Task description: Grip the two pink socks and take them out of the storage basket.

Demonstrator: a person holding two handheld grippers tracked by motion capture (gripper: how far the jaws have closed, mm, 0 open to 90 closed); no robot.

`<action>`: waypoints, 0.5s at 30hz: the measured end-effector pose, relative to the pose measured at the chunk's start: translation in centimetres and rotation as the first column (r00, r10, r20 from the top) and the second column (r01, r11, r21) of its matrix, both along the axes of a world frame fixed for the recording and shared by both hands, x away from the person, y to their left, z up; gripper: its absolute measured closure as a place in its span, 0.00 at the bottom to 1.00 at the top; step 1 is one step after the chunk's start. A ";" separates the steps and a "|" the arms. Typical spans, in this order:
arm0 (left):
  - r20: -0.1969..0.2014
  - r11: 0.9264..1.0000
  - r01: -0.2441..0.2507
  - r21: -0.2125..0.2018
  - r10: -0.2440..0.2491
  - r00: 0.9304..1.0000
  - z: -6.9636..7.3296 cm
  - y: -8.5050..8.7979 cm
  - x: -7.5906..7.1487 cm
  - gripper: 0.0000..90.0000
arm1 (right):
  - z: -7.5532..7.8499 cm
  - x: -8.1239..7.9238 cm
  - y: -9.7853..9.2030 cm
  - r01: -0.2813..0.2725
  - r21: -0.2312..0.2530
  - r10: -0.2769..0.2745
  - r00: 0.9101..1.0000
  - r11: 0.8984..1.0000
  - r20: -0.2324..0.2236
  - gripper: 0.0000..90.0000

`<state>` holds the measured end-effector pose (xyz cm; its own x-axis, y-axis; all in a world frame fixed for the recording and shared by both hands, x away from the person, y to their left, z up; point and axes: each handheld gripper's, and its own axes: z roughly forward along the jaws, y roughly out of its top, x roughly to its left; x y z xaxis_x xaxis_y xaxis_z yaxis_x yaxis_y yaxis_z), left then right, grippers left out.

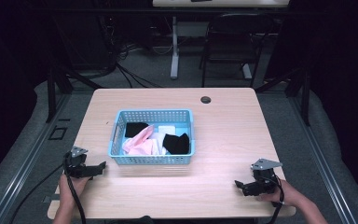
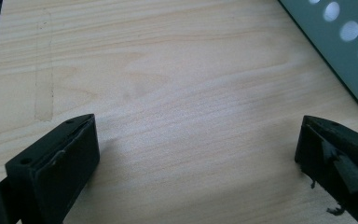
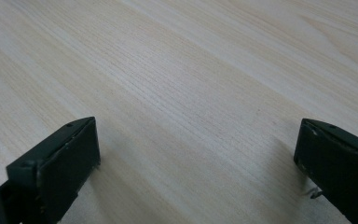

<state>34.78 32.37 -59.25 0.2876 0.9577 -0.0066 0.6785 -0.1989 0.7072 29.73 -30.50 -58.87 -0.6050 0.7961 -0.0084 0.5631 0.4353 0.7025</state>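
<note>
The left gripper (image 1: 103, 165), at lower left, and the right gripper (image 1: 237, 184), at lower right, both have jaws wide apart, holding nothing; the blue basket (image 1: 121, 119) of cloths stands at the centre.

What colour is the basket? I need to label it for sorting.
Light blue; the basket shows best in the high view.

High view overhead, claw views near table (image 1: 223, 140)

Both grippers' jaws wide apart
</note>
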 end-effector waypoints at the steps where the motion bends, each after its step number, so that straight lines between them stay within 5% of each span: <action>1: 0.000 1.000 0.000 0.000 0.000 1.000 0.0 0.0 0.0 0.00 | 0.0 0.0 0.0 0.000 0.000 0.000 1.000 1.000 0.000 0.00; 15: -0.019 1.000 0.003 0.014 -0.003 1.000 0.2 -0.1 0.1 0.00 | 0.0 0.0 0.0 -0.004 0.000 0.004 1.000 1.000 0.000 0.00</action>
<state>34.88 32.31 -59.03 0.2902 0.9570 0.0016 0.6911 -0.2107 0.6914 29.78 -30.49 -58.87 -0.6083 0.7936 -0.0087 0.5612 0.4379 0.7023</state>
